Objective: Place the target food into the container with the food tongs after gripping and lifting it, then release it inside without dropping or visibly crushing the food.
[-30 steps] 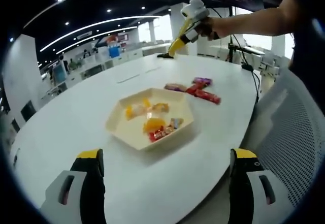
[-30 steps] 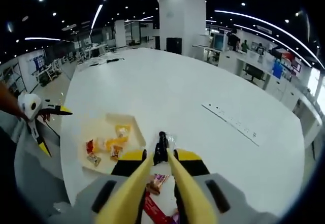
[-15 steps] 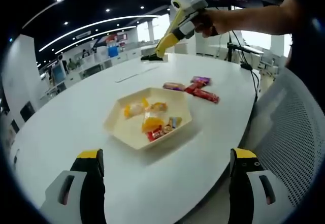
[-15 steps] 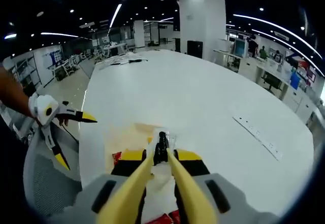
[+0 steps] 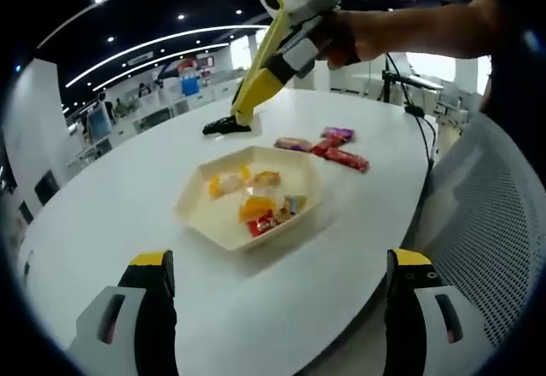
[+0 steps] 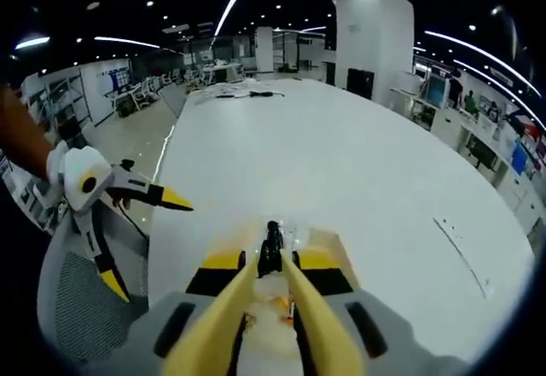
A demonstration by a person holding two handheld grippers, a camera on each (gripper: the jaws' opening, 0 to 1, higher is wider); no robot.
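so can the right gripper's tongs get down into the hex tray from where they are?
Probably yes. In the left gripper view the tongs hang just beyond the tray's far rim, with nothing between them. The tray is open-topped, and the left gripper sits well back, jaws apart.

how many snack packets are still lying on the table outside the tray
3: a pinkish packet nearest the tray, a purple one farther back, and a red one toward the table edge. Overlaps may hide more.
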